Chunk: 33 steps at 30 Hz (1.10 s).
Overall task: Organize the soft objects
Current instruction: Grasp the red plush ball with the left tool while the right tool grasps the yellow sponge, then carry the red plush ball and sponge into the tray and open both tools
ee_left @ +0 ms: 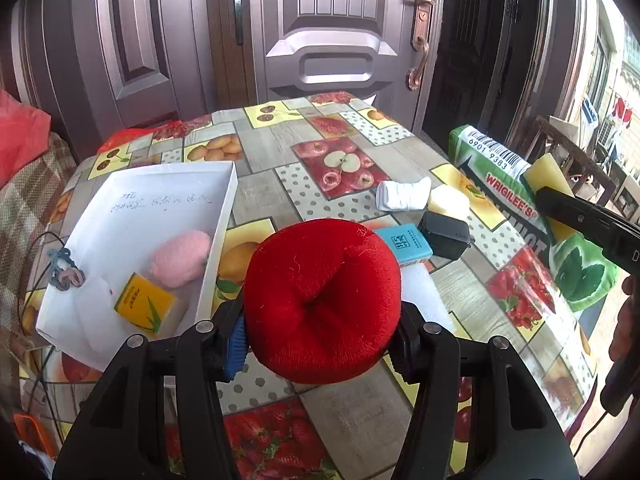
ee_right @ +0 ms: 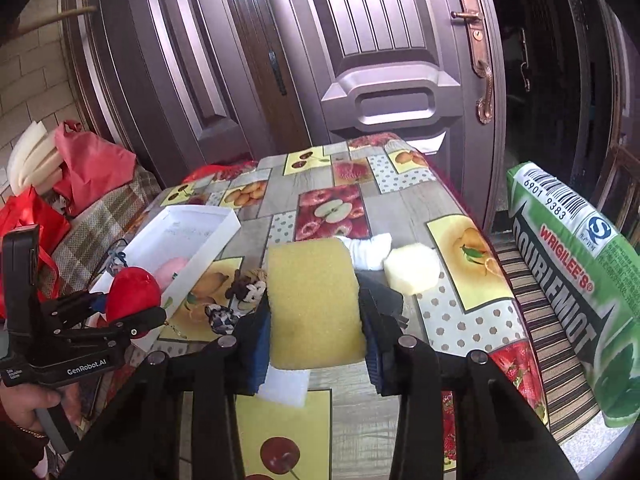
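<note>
My left gripper (ee_left: pixel 320 332) is shut on a red plush apple (ee_left: pixel 322 300) and holds it above the table, right of the white box (ee_left: pixel 224 216); the apple also shows in the right wrist view (ee_right: pixel 134 294). The box holds a pink fluffy ball (ee_left: pixel 182 258) and a yellow packet (ee_left: pixel 146 306). My right gripper (ee_right: pixel 316 340) is shut on a yellow sponge (ee_right: pixel 314 300), held above the table. A white sock (ee_left: pixel 402 196) and a pale sponge (ee_left: pixel 448 200) lie on the table beyond.
A green chewing-gum shaped pillow (ee_right: pixel 576 280) leans at the table's right edge. A blue card box (ee_left: pixel 404 244) and a black box (ee_left: pixel 444 234) lie mid-table. Small plush toys (ee_right: pixel 248 288) and hair ties (ee_left: pixel 64 270) lie near the white box. A door stands behind.
</note>
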### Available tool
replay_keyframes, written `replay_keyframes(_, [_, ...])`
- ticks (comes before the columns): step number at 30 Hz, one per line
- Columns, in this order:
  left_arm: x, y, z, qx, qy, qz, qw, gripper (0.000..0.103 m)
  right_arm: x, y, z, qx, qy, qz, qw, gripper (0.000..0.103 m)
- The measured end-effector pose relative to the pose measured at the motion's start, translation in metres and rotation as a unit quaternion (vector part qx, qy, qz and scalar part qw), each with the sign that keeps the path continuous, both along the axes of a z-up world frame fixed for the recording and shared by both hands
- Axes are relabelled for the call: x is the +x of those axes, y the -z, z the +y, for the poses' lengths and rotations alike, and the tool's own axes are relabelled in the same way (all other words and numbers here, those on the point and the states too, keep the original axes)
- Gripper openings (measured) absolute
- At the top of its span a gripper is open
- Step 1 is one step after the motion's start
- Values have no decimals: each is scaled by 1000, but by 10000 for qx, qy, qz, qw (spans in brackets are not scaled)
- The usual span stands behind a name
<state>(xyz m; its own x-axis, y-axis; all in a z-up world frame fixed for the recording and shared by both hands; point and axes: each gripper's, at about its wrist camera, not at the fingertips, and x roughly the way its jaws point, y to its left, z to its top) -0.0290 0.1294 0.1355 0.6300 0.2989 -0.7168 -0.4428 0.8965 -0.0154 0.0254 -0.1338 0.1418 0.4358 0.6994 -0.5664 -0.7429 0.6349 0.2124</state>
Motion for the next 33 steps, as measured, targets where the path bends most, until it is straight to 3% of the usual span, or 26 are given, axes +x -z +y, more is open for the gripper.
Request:
replay_keyframes(6, [-27, -37, -1, 160, -172, -483, 9986, 56, -25, -43, 1, 527, -160, -392, 9977, 39])
replay_keyframes(15, [-74, -68, 21, 350, -726, -830, 9933, 56, -57, -77, 21, 987, -558, -707, 9910, 39])
replay_keyframes(25, [-133, -92, 49, 602, -1287, -1072, 9840, 57, -94, -101, 63, 1356, -1118, -908, 9803, 39])
replay_keyframes(33, [-163, -95, 79, 711, -1604, -1023, 9791, 57, -114, -95, 106, 1427, -1429, -824, 9759, 39])
